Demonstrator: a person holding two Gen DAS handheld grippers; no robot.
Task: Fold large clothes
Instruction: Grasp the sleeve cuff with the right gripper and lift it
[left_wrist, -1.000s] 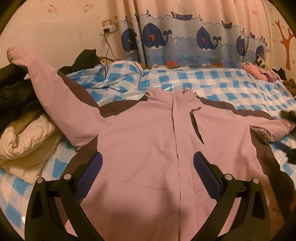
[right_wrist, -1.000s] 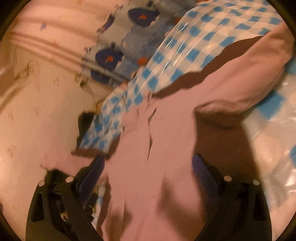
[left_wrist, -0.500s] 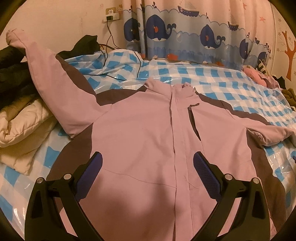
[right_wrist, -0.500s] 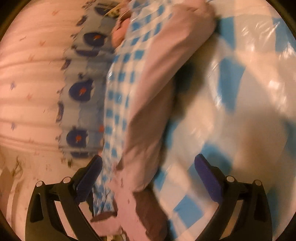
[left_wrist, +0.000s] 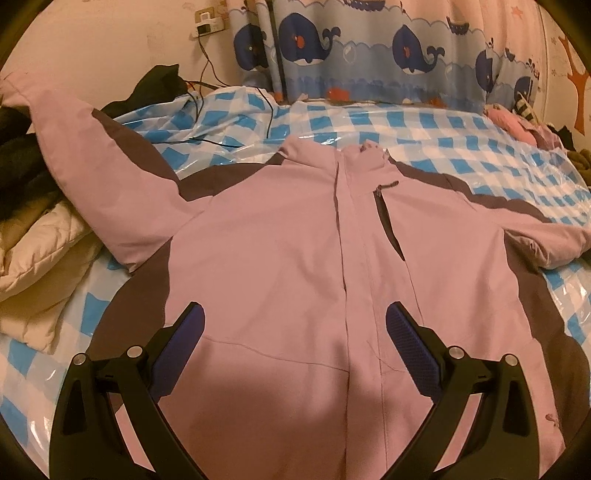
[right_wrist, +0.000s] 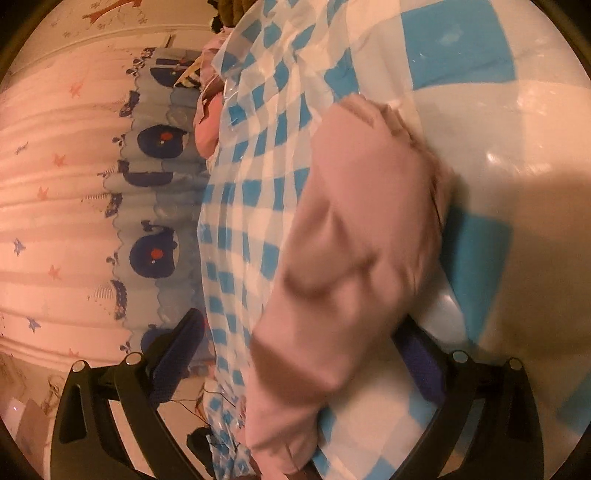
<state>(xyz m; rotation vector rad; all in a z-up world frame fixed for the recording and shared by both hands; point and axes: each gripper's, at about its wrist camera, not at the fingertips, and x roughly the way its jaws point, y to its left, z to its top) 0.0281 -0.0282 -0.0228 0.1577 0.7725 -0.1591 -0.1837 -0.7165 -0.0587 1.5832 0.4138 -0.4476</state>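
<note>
Matt cloth jacket (left_wrist: 295, 258), glossy plastic sheet (left_wrist: 424, 133)

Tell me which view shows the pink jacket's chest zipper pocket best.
The left wrist view: the chest zipper pocket lies in plain sight on the spread pink jacket, beside the front placket. The right wrist view shows only a blurred sleeve, no pocket.

A home bedroom, likely a child's. I work over a bed (left_wrist: 424, 129) covered by a glossy blue-and-white checked sheet, with a whale-and-boat patterned curtain (left_wrist: 369, 48) hanging behind it and a tree decal (left_wrist: 576, 74) on the wall at far right. A wall socket (left_wrist: 208, 22) with trailing black cables (left_wrist: 207, 74), a cream quilted coat (left_wrist: 40, 258) and other heaped clothes (left_wrist: 517, 122) at the bed's edges mark it as lived-in domestic space.
</note>
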